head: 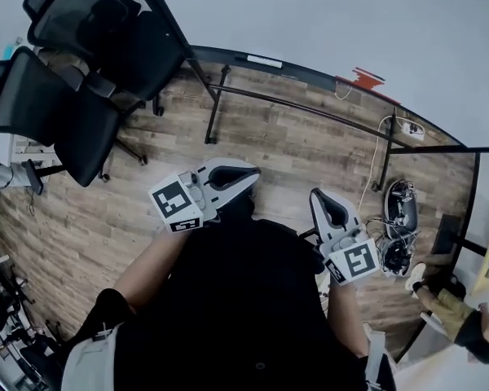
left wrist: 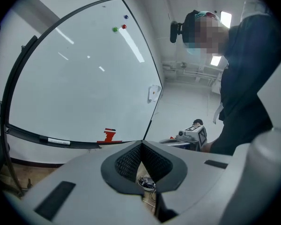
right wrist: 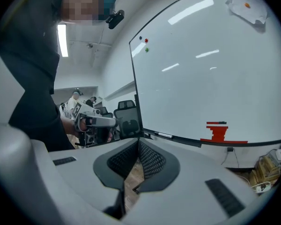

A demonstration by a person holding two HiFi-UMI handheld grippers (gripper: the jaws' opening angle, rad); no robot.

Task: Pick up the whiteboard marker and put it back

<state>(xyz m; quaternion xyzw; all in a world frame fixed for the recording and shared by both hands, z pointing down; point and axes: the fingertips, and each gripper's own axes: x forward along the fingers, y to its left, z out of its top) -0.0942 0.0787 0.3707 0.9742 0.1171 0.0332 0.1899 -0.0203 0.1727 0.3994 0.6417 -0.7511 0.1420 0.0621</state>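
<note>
My left gripper [left wrist: 141, 146] and right gripper [right wrist: 139, 143] had jaws pressed together, empty; the whiteboard marker [right wrist: 165, 135] lay on the whiteboard tray [right wrist: 189, 141], well beyond the fingertips.

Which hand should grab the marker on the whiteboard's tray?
Probably right: the marker sits nearly straight ahead of the right gripper, but well to the side of the left gripper.

Wood-plank floor [head: 293, 149], two black mesh office chairs [head: 90, 133] at left, bright ceiling lights [right wrist: 62, 39].
</note>
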